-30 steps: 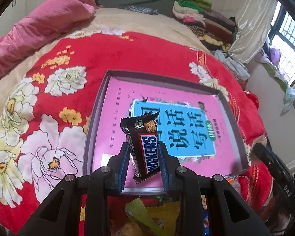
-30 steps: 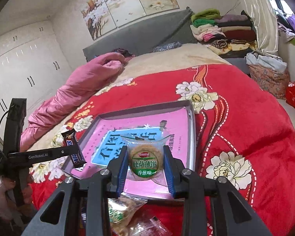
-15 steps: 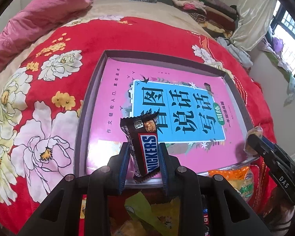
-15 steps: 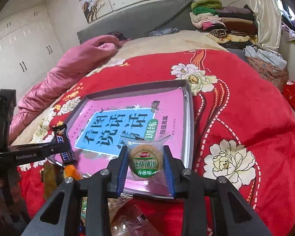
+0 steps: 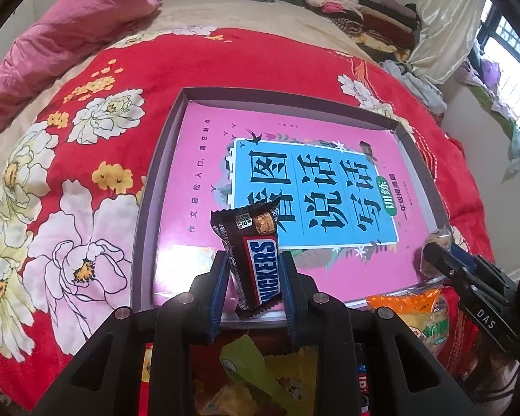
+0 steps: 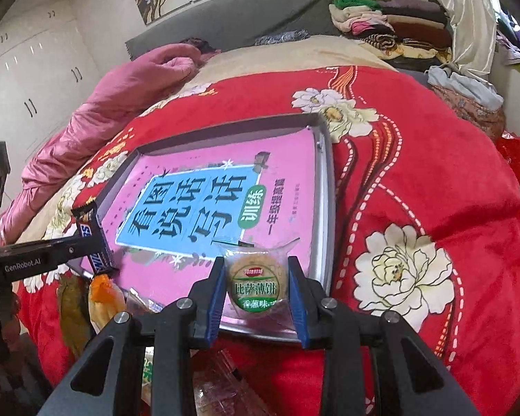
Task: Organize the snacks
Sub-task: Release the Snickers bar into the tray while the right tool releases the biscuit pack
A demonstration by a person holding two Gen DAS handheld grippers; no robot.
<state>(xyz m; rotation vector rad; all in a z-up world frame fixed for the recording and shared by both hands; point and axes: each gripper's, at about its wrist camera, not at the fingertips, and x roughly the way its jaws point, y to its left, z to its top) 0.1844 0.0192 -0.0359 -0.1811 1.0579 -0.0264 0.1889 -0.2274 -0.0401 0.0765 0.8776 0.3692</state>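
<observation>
**Two snacks in hand, tray still bare**

Loose snack packets [image 5: 412, 315] wait at the bed's near edge. Left gripper [image 5: 253, 279] pinches a Snickers bar [image 5: 256, 260], right gripper [image 6: 256, 286] clamps a round cracker pack [image 6: 256, 286]. Beyond, the tray [image 5: 156, 180] holds only a pink book [image 5: 294, 190]: nothing sorted.

Your tray [image 5: 156, 180] lies on the bed [image 5: 86, 79], and a book [image 5: 204, 173] lies flat inside it, filling most of its floor. Your left gripper [image 5: 253, 270] sits over the tray's near edge with a Snickers bar [image 5: 256, 256] upright between its jaws. To its right, over the tray's near right corner, your right gripper [image 6: 256, 284] has a round cracker packet [image 6: 256, 284] in its jaws. Loose snack packets [image 5: 416, 315] lie on the bed just before the tray's near edge. At the bed's far right sits a pile of folded clothes [image 6: 391, 24].
</observation>
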